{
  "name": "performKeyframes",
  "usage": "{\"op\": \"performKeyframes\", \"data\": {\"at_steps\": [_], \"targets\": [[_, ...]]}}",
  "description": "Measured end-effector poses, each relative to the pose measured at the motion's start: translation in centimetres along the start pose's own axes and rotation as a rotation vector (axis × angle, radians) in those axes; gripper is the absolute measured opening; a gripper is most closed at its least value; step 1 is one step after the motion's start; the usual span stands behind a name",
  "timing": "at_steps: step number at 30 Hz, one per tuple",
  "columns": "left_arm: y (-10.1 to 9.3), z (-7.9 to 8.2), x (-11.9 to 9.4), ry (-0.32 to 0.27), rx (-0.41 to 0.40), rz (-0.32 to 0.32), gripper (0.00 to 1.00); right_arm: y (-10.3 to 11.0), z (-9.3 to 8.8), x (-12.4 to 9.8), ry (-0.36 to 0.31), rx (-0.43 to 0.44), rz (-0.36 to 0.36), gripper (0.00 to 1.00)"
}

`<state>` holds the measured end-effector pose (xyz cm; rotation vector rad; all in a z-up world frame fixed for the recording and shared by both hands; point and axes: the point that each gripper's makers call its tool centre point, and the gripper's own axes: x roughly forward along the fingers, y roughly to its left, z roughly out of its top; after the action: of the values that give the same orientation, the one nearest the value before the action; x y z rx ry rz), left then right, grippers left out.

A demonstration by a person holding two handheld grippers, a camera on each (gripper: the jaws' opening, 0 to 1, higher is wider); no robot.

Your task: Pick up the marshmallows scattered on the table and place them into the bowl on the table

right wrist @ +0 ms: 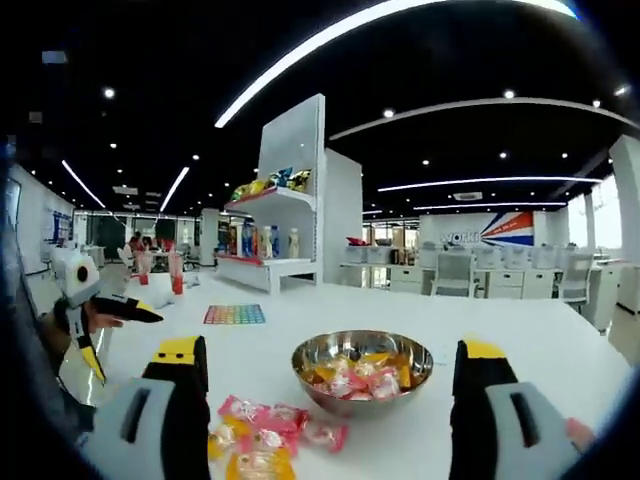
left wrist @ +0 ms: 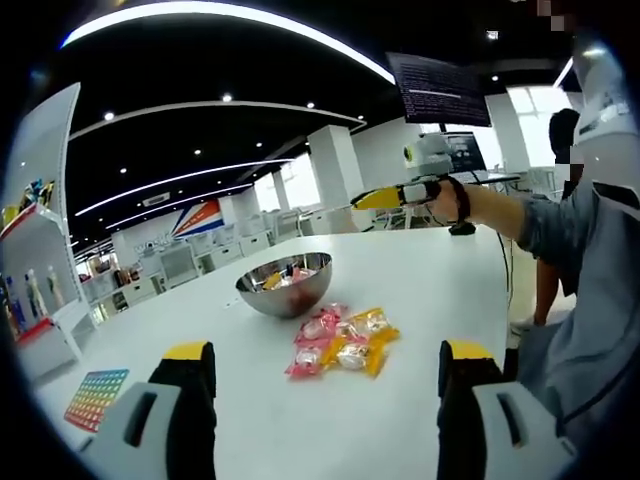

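A shiny metal bowl (left wrist: 283, 296) stands on the white table with several wrapped marshmallows in it. Just in front of it lies a small heap of pink and yellow wrapped marshmallows (left wrist: 341, 342). My left gripper (left wrist: 328, 400) is open, short of the heap, with nothing between its jaws. The right gripper (left wrist: 396, 196) is held up in the air behind the bowl by a hand. In the right gripper view, my right gripper (right wrist: 330, 400) is open and empty, facing the bowl (right wrist: 350, 400), with the heap (right wrist: 262, 432) at lower left. The left gripper (right wrist: 112, 309) enters from the left.
A colourful grid sheet (left wrist: 97, 397) lies on the table near its edge, also the sheet (right wrist: 235, 314) beyond the bowl. A white display shelf (right wrist: 272, 225) with bottles stands behind the table. A person's sleeve (left wrist: 575, 270) is close on the right.
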<state>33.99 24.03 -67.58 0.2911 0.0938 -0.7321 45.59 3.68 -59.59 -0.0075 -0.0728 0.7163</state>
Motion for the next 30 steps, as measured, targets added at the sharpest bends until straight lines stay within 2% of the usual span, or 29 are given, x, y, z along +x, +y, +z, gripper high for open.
{"op": "performKeyframes", "data": {"at_steps": [2,4,8,10,14,15,16,22,30], "targets": [[0.1,0.2,0.1,-0.007,0.001,0.004,0.92,0.9,0.8,-1.7,-0.03,-0.006,0.014,0.97],[0.1,0.3,0.2,-0.014,0.0,0.004,0.92,1.6,0.7,-3.0,-0.045,-0.011,0.028,0.97],[0.1,0.3,0.5,-0.021,-0.007,0.003,0.92,5.2,-1.8,-5.9,-0.019,0.034,0.153,0.97],[-0.1,0.2,0.6,-0.023,-0.012,-0.002,0.92,7.1,-2.9,-7.1,-0.017,0.02,0.209,0.97],[-0.2,0.2,0.8,-0.024,-0.014,-0.005,0.92,9.6,-4.8,-8.6,-0.039,-0.034,0.259,0.97],[-0.3,0.2,0.8,-0.026,-0.016,-0.007,0.92,10.0,-5.2,-8.9,-0.04,-0.031,0.273,0.97],[-0.3,0.2,0.8,-0.029,-0.018,-0.01,0.92,10.5,-5.4,-9.0,-0.057,0.009,0.284,0.97],[-0.7,0.0,0.6,-0.041,-0.032,-0.011,0.92,10.5,-6.9,-9.2,-0.07,0.089,0.234,0.97],[-0.2,-0.1,0.1,-0.036,-0.028,0.006,0.92,10.2,-6.3,-9.3,-0.076,0.105,0.222,0.97]]}}
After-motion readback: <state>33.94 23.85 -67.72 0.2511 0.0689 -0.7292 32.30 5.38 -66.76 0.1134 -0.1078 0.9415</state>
